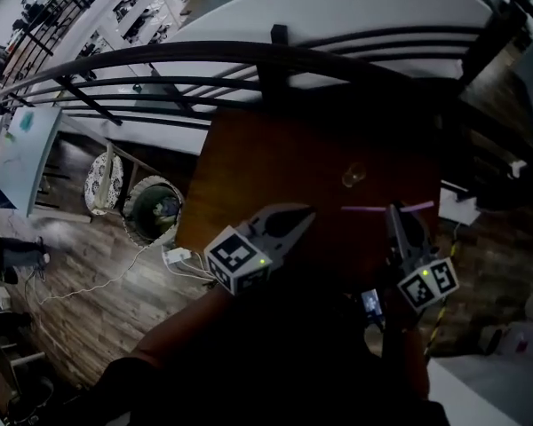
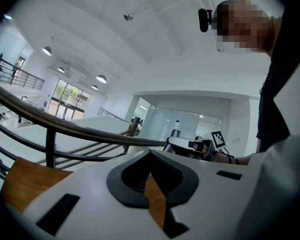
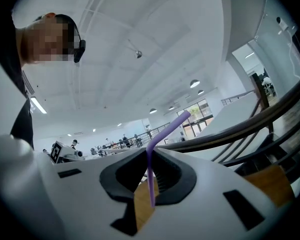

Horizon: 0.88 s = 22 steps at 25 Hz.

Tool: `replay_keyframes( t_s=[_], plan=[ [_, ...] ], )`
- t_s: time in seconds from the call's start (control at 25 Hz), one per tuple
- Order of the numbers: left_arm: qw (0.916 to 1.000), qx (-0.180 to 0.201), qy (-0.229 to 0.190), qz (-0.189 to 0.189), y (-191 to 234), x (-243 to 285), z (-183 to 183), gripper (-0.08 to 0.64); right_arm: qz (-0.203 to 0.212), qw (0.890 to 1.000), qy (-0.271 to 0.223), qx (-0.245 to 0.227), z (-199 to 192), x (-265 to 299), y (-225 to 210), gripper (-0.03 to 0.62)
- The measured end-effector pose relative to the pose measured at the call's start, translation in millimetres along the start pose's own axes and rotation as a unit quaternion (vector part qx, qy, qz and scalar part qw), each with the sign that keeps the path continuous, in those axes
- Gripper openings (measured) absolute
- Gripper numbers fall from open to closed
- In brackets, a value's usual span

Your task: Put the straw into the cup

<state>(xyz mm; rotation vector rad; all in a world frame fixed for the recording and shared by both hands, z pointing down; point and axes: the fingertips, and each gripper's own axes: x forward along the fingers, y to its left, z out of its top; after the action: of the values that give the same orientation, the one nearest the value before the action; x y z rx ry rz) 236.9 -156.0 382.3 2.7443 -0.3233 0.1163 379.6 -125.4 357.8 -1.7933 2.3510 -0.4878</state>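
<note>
So, right gripper [image 1: 393, 211] is clamped on the straw [image 1: 364, 209], pinched partway along its length w/ the bent end sticking out past the tips. From the head view its long axis lies roughly crosswise over the desk [image 1: 266, 167], left-right, not upright at all. Left gripper [image 1: 304, 213] is closed on nothing (only brown desk shows through the slit btwn its jaws) and hovers near the desk's near edge.

Cup [image 1: 354, 176] is a small clear one standing on the desk, apart from both grippers. It lies ahead of my right gripper and a bit to the left, approx btwn the two gripper tips, somewhat nearer the right one I'd say. Straw isn't in it yet, and neither end sits over the rim.

What the next move turns on, imo: the straw runs sideways while the cup's mouth faces up, so I'd need to roll the right wrist to bring one end down, then carry it fwd and left over the opening. Cup looks light, so it could tip if the straw catches the rim
</note>
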Motion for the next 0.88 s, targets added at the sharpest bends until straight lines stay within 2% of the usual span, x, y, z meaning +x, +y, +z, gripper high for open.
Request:
replay_keyframes(
  t_s=[0.2, 0.48, 0.64, 0.88],
  plan=[
    [0.9993, -0.002, 0.003, 0.038, 9, 8, -8, 0.011, 0.029, 1.0, 0.007, 0.008, 0, 9, -27, 0.04],
    [0.9978, -0.002, 0.019, 0.064, 21, 3, -12, 0.011, 0.028, 0.999, 0.015, 0.014, 2, 25, -58, 0.04],
    [0.9976, -0.006, 0.022, 0.065, 39, 6, -21, 0.011, 0.02, 1.0, 0.017, 0.007, -4, 43, -72, 0.04],
    [0.9985, -0.001, 0.03, 0.047, 47, 23, -23, 0.011, 0.003, 1.0, 0.022, 0.005, -11, 54, -90, 0.04]
  ],
)
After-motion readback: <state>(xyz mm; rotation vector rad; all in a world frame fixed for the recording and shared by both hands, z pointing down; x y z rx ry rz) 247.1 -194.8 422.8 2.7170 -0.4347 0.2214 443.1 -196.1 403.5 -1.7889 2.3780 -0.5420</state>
